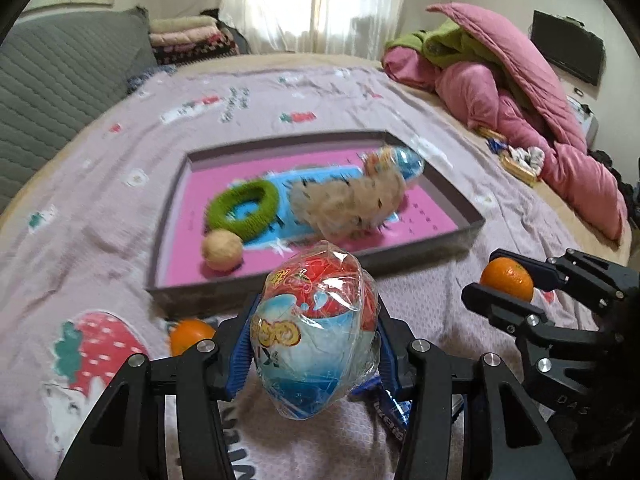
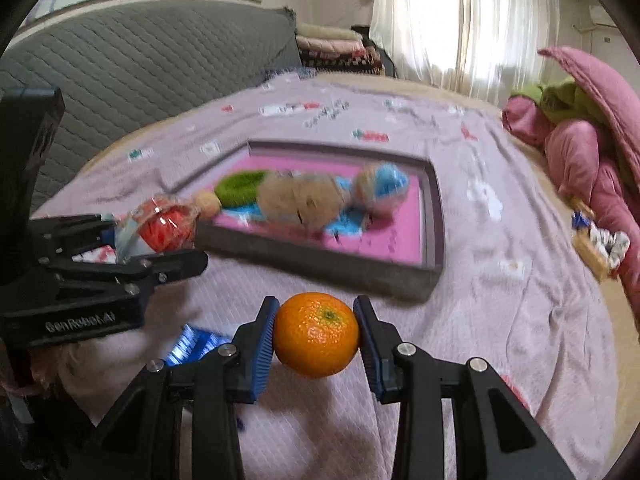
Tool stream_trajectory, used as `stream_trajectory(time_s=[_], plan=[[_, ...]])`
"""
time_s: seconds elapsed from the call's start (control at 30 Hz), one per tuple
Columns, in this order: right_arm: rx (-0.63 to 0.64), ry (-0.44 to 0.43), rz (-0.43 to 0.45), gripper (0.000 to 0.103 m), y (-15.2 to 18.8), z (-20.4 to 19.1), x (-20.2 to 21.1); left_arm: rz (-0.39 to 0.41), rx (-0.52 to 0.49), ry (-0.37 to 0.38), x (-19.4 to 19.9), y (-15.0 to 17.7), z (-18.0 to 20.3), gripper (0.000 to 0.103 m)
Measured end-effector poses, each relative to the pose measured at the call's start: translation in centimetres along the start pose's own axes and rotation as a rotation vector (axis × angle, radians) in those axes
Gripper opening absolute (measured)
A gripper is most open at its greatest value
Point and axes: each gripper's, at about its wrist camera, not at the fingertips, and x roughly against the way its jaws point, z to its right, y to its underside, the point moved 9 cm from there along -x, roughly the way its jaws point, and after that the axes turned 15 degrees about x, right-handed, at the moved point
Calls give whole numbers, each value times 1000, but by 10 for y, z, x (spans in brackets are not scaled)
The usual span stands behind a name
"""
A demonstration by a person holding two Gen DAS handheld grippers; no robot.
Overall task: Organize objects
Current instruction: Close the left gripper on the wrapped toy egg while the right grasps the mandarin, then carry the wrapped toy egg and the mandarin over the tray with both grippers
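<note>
My left gripper (image 1: 316,344) is shut on a plastic-wrapped red, white and blue snack pack (image 1: 316,332), held above the bed just in front of the tray; it also shows in the right wrist view (image 2: 160,228). My right gripper (image 2: 316,332) is shut on an orange (image 2: 316,334), to the right of the left gripper; the orange also shows in the left wrist view (image 1: 507,279). The grey tray (image 1: 472,226) with a pink floor holds a green knitted ring (image 1: 244,208), a beige ball (image 1: 222,249), a fluffy tan toy (image 1: 352,204) and another wrapped snack pack (image 1: 400,162).
A second orange (image 1: 191,334) lies on the pink bedspread (image 1: 100,240) left of my left gripper. A blue packet (image 2: 192,344) lies under the grippers. A pink quilt pile (image 1: 520,120) is at the right, a grey headboard (image 1: 60,88) at the left.
</note>
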Motion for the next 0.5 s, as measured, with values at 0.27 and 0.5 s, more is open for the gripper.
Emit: stream_trajectory(time_s=[0.27, 0.5], plan=[[16, 30, 103, 39, -49, 1, 21, 90, 33, -49, 38, -38, -6, 53], [29, 59, 180, 39, -83, 6, 47, 152, 39, -51, 64, -67, -3, 53]])
